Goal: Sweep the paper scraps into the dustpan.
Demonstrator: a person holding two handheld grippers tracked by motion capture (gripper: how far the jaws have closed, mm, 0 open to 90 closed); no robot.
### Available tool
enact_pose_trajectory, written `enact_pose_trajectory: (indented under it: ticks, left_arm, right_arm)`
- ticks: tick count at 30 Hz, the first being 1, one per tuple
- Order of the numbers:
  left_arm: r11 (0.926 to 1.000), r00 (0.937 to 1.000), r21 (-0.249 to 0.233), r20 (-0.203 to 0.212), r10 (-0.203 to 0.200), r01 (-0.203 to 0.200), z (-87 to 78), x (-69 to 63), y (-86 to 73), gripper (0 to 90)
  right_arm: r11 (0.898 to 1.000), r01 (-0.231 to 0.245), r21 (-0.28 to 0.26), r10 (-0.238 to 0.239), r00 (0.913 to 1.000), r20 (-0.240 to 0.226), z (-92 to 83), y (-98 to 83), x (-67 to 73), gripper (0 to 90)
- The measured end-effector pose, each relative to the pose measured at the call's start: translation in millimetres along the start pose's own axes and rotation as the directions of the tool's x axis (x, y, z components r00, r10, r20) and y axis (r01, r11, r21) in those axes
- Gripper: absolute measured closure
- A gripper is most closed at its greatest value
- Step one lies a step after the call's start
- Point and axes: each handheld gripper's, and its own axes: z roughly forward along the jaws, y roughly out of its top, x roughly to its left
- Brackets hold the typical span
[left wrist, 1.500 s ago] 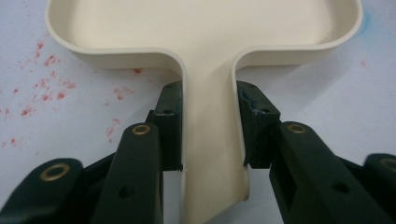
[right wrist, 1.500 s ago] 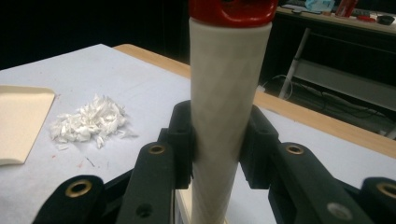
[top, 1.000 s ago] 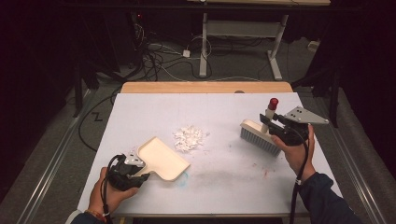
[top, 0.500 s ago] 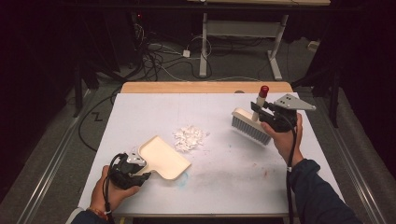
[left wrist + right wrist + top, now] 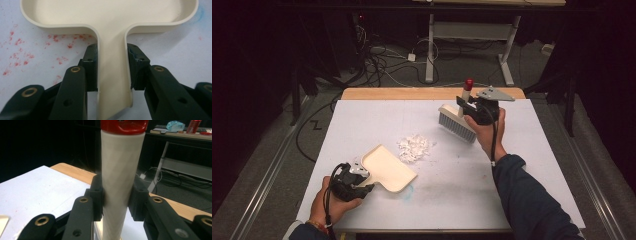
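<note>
A cream dustpan [image 5: 388, 168] rests on the white table [image 5: 362, 120] at the front left, its mouth toward a small heap of white scraps [image 5: 414, 148]. My left gripper [image 5: 358, 181] is shut on the dustpan's handle [image 5: 112, 82]. At the back right, my right gripper [image 5: 468, 106] is shut on the cream, red-capped handle [image 5: 120, 177] of a hand brush [image 5: 456, 125]. The brush hangs above the table, bristles down, right of and beyond the scraps.
A wooden strip [image 5: 412, 93] borders the table's far edge. Beyond it, cables [image 5: 382, 55] lie on the floor by a desk frame [image 5: 472, 35]. Faint red specks [image 5: 17, 50] and a blue smear [image 5: 408, 191] mark the table near the dustpan.
My right gripper has carried the brush up and to the left, toward the table's far edge. The left gripper and dustpan have stayed put.
</note>
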Motion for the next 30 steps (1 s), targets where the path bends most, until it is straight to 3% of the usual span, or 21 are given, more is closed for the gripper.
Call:
enact_pose_trajectory:
  ticks: [3,14,16,17,21,23,27,30]
  left_arm:
    - [1.0,1.0,0.007,-0.001,0.007,-0.007,0.8,0.5,1.1,63.5]
    - [0.9997,0.9996,0.02,0.025,-0.011,0.011,0.4,3.4,1.9,63.4]
    - [0.9997,0.9996,0.02,0.025,-0.014,0.014,1.0,3.3,0.6,63.4]
    - [0.9997,0.9995,0.021,0.027,-0.015,0.014,1.5,3.3,-0.1,63.4]
    - [0.9995,0.9996,0.027,0.023,-0.017,0.017,2.5,2.7,-1.5,63.3]
    - [0.9994,0.9997,0.03,0.021,-0.016,0.015,2.7,2.3,-1.4,63.3]
    - [0.9995,0.9998,0.028,0.014,-0.016,0.016,3.2,1.0,-1.3,63.3]
    - [0.9995,0.9999,0.031,0.008,-0.009,0.009,3.7,-0.1,-0.5,63.3]
  right_arm:
    - [0.999,0.028,0.016,-0.029,0.9993,0.023,18.7,-1.2,16.2,70.2]
    - [1.0,0.026,0.009,-0.026,0.9992,0.029,45.7,-0.5,50.6,70.2]
    - [1.0,0.028,0.01,-0.028,0.9996,0.01,47.2,-1.5,63.4,69.8]
    - [1.0,0.028,0.01,-0.028,0.9996,0.01,47.2,-1.5,63.4,69.8]
    - [0.999,0.043,0.018,-0.041,0.9974,-0.059,44.4,-6.9,86.8,67.0]
    - [0.999,0.049,0.017,-0.048,0.9967,-0.065,42.9,-7.8,91.2,67.0]
    - [0.998,0.065,0.009,-0.064,0.9904,-0.122,34.1,-10.1,111.2,67.2]
    - [0.998,0.061,0.011,-0.059,0.9865,-0.153,30.9,-10.0,117.8,67.4]
